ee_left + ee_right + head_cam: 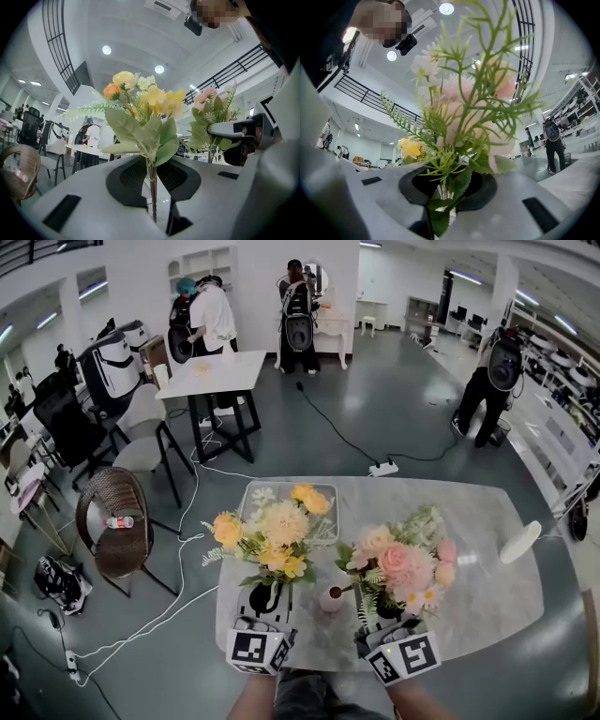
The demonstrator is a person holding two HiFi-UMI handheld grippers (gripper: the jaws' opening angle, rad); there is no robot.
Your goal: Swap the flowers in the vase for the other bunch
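At the lower middle of the head view, over the near edge of the pale marbled tabletop (487,587), I hold a bunch of flowers in each gripper. My left gripper (265,601) has its jaws pinched on the thin brown stem of the bunch of yellow and orange artificial flowers (277,531). In the left gripper view that stem stands upright between the jaws of the left gripper (152,206), with the broad green leaves and yellow heads (140,101) filling the centre of the frame.

My right gripper (384,610) has its jaws pressed on the green stems of the bunch of pink artificial flowers (403,563). In the right gripper view the stems rise from between the jaws (440,197), and the pink blooms with feathery greenery (473,108) spread above them.

The small round pinkish vase (332,598) stands on the tabletop between my two grippers, low in the frame. A clear rectangular tray (323,491) lies beyond the yellow bunch, toward the tabletop's far edge.
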